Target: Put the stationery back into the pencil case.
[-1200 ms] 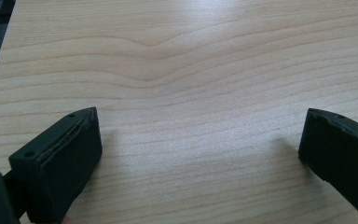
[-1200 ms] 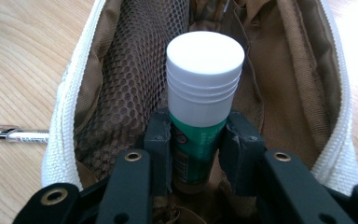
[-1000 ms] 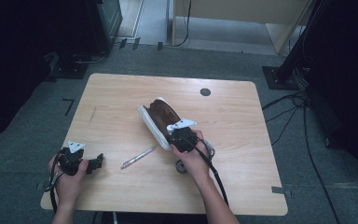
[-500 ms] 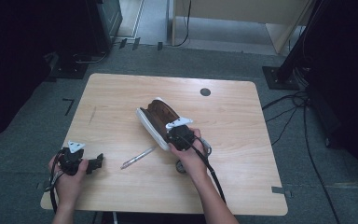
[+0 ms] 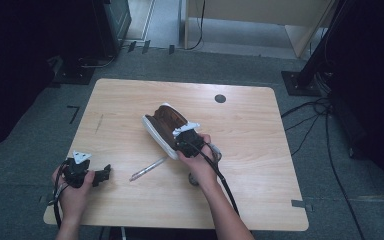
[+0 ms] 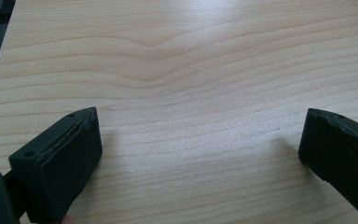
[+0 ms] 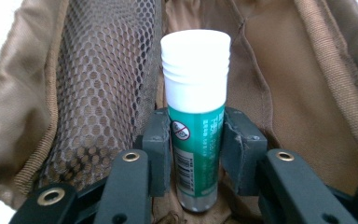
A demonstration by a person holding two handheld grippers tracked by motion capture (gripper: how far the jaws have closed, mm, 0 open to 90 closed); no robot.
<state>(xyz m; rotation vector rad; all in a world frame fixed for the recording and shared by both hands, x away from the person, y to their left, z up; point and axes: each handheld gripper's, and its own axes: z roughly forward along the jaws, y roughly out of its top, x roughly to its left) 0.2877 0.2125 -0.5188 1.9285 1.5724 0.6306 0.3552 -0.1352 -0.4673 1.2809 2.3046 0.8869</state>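
My left tool (image 5: pixel 101 174) sits low over the worktop (image 5: pixel 250 130) near its front left corner, and its own view shows the jaws standing wide apart with only bare wood grain (image 6: pixel 191 93) between them. To the right of it, toward the middle of the front half, a pen (image 5: pixel 147 169) lies slanted on the wood, well apart from both tools.

Further right, about the middle of the worktop, a brown pouch with a white rim (image 5: pixel 161 125) lies open. My right tool (image 5: pixel 182 143) is at its mouth, with my right hand (image 5: pixel 197 160) behind it. In the right gripper view the jaws are clamped on a glue stick (image 7: pixel 196 116), gripping its green body from both sides, the white cap pointing forward into the pouch. The stick is inside the tan lining (image 7: pixel 289 84), with a mesh pocket (image 7: pixel 102 88) close on one side of it and plain fabric on the other.

Just beside my right wrist a small round thing (image 5: pixel 193 179) rests on the wood; I cannot tell what it is. A dark round grommet (image 5: pixel 220 98) sits near the back edge, right of centre.
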